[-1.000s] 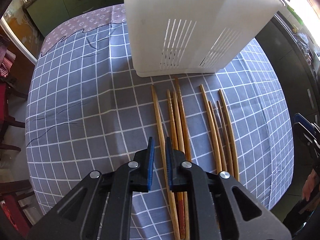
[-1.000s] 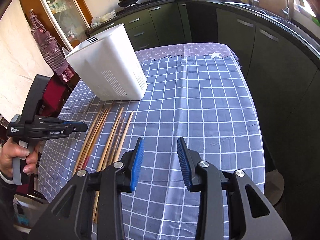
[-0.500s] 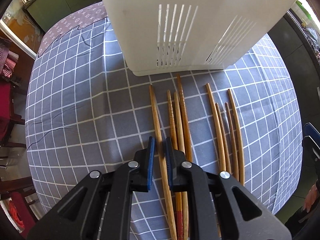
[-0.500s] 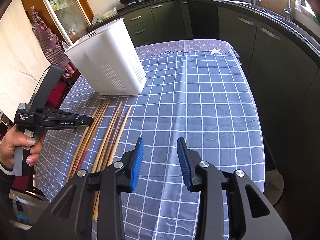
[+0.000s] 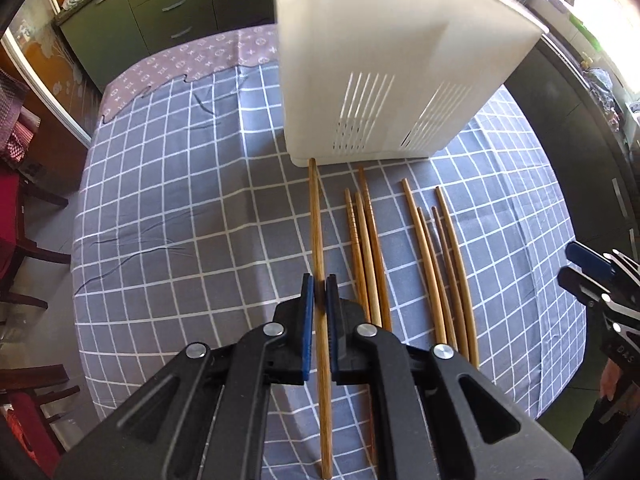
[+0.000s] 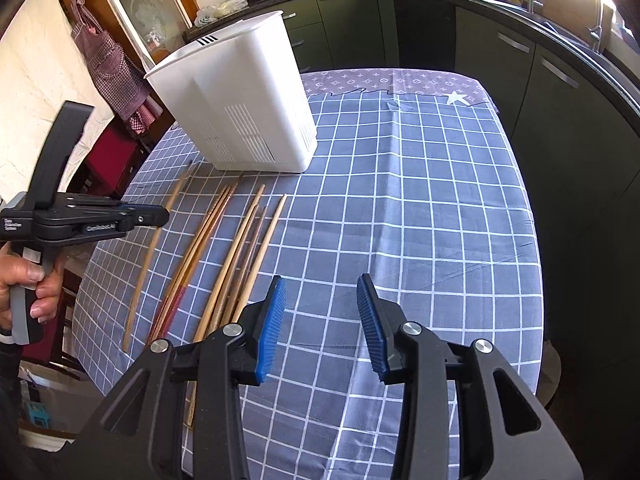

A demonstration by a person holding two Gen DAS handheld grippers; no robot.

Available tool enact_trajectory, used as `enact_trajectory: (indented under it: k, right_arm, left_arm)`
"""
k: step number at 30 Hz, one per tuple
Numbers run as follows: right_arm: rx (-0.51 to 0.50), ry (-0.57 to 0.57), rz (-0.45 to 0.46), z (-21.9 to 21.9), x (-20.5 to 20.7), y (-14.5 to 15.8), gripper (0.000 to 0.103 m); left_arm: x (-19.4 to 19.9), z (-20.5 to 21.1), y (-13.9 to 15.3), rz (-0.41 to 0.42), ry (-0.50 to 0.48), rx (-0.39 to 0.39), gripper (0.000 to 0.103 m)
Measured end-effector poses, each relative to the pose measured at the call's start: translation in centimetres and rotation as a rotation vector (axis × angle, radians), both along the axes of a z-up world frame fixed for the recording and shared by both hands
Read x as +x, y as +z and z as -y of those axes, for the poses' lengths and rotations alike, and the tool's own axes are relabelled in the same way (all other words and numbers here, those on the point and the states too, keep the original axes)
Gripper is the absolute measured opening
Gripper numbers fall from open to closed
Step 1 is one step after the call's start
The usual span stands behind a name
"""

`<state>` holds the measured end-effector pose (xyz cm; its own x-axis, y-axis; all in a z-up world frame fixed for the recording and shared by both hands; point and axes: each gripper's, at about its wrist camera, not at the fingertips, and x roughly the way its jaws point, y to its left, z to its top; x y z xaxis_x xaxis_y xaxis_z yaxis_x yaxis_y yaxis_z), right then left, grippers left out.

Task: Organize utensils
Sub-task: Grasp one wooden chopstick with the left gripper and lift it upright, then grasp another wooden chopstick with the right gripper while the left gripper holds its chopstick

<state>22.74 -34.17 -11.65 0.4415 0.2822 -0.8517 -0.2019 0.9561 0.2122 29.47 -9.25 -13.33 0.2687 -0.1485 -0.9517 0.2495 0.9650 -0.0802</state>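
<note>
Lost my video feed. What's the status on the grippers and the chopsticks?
Left gripper shut on one chopstick. Right gripper open, nothing between its fingers. Remaining chopsticks on the tablecloth before the white bin. Nothing in the way.

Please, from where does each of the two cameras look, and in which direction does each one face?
Left wrist: sits on the left gripper, facing steeply down at the grey checked tablecloth; its jaws are shut on one long wooden chopstick; the right gripper's tip shows at the right edge.
Right wrist: sits on the right gripper, jaws open and empty, facing down across the table towards dark kitchen cabinets; a hand holding the left gripper shows at left.
Shared: the white slotted plastic bin, the loose chopsticks, the tablecloth.
</note>
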Motion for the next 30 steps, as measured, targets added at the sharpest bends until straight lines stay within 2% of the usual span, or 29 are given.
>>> enact_trajectory:
  k: [7,13,18,23,30]
  right_arm:
    - [0.005,0.055,-0.121,-3.1,2.4,-1.7,0.037]
    - [-0.026,0.068,-0.233,-5.8,4.7,-3.7,0.027]
    - [-0.076,0.06,-0.261,-7.6,6.2,-4.3,0.018]
    - [-0.124,0.055,-0.293,-9.0,6.8,-4.9,0.013]
    - [-0.152,0.043,-0.324,-10.3,7.1,-5.6,0.013]
  left_arm:
    - [-2.9,-2.1,5.4,0.141,-0.021,-0.047,0.006]
    - [-5.0,-2.9,8.0,0.241,-0.046,-0.053,0.006]
    - [-5.6,-3.5,8.4,0.259,-0.057,-0.067,0.006]
    - [-6.1,-4.0,8.7,0.269,-0.064,-0.082,0.006]
    - [-6.8,-3.9,9.1,0.282,-0.092,-0.095,0.006]
